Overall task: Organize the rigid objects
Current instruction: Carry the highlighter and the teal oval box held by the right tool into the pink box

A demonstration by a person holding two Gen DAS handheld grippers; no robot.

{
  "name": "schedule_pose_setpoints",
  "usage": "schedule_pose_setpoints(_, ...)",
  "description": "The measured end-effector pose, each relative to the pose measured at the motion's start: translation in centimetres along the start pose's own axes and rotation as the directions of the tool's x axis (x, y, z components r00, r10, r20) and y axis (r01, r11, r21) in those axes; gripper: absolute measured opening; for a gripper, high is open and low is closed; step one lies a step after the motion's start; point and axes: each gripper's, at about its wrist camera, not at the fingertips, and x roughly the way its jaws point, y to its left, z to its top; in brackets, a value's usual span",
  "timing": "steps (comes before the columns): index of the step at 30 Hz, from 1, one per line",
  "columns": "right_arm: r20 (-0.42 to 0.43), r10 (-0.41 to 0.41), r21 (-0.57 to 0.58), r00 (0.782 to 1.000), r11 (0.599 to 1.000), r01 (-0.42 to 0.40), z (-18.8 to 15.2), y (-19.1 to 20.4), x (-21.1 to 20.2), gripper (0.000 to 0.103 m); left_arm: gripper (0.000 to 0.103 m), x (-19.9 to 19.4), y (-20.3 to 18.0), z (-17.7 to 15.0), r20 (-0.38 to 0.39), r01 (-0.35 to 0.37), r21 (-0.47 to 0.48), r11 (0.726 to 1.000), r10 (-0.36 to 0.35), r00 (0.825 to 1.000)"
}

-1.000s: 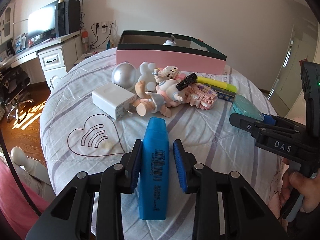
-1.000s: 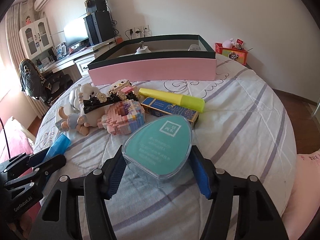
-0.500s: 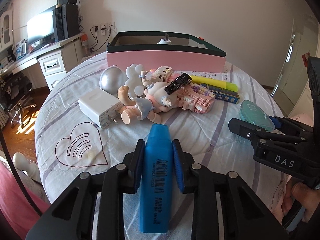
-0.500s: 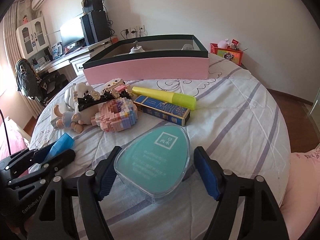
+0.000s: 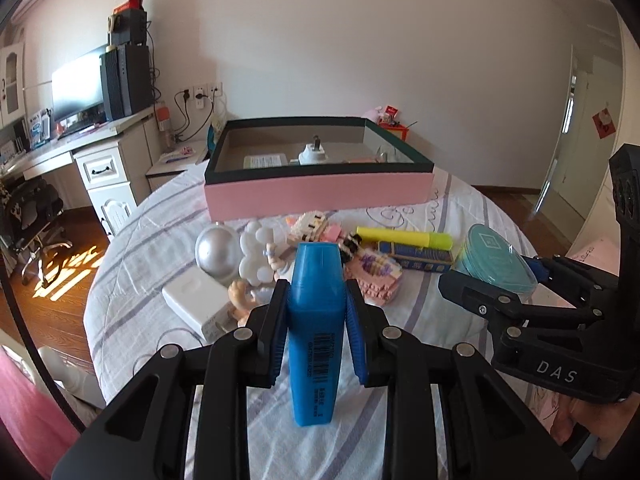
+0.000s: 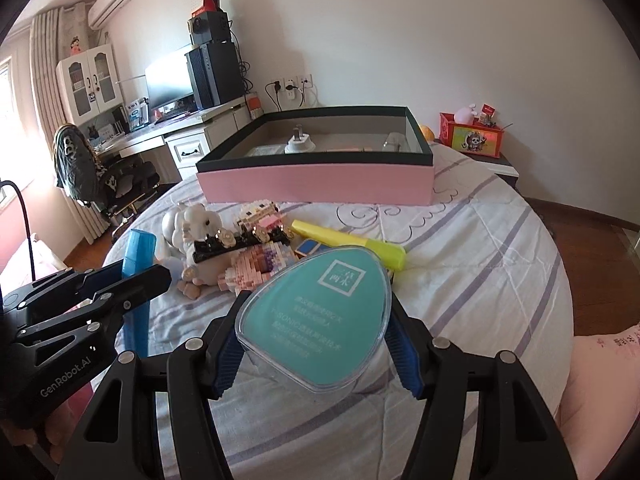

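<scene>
My left gripper [image 5: 317,307] is shut on a blue highlighter [image 5: 316,320] and holds it above the bed; it also shows in the right wrist view [image 6: 138,252]. My right gripper [image 6: 316,316] is shut on a teal egg-shaped clear case [image 6: 316,316], lifted off the sheet; the case also shows in the left wrist view [image 5: 494,262]. A pink box with a dark green rim [image 5: 320,192] stands at the far side of the bed, with a white plug [image 5: 314,155] and other small items inside.
On the striped sheet lie a silver ball [image 5: 218,252], a white charger [image 5: 196,306], white and pink toy figures [image 5: 256,256], a pink block model [image 5: 378,276], a yellow highlighter [image 5: 404,237] and a blue box [image 5: 416,255]. A desk [image 5: 80,148] stands at the left.
Both grippers closed on their objects and lifted them: the left on the blue highlighter, the right on the teal case. Both now sit higher, with the box interior in view.
</scene>
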Motion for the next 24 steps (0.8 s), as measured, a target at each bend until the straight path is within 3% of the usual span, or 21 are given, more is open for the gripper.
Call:
schedule_pose_setpoints(11, 0.064, 0.067, -0.054, 0.996, 0.996, -0.064, 7.6, -0.5, 1.4, 0.064, 0.027, 2.5, 0.2, 8.7, 0.069, 0.026, 0.065, 0.998, -0.03, 0.997)
schedule_pose_setpoints(15, 0.062, 0.081, -0.06, 0.995, 0.995, -0.078, 10.4, -1.4, 3.4, 0.064, 0.027, 4.8, 1.7, 11.6, 0.045, 0.081, 0.023, 0.996, -0.082, 0.996)
schedule_pose_setpoints(19, 0.048, 0.079, -0.061, 0.996, 0.995, -0.076, 13.2, -2.2, 6.0, 0.064, 0.027, 7.4, 2.7, 14.5, 0.046, 0.059, 0.02, 0.998, -0.06, 0.997)
schedule_pose_setpoints(24, 0.012, 0.048, -0.061, 0.999, 0.997, -0.048, 16.1, -3.0, 10.6, 0.064, 0.027, 12.8, 4.2, 18.0, -0.008, 0.051, -0.008, 0.999, -0.051, 0.999)
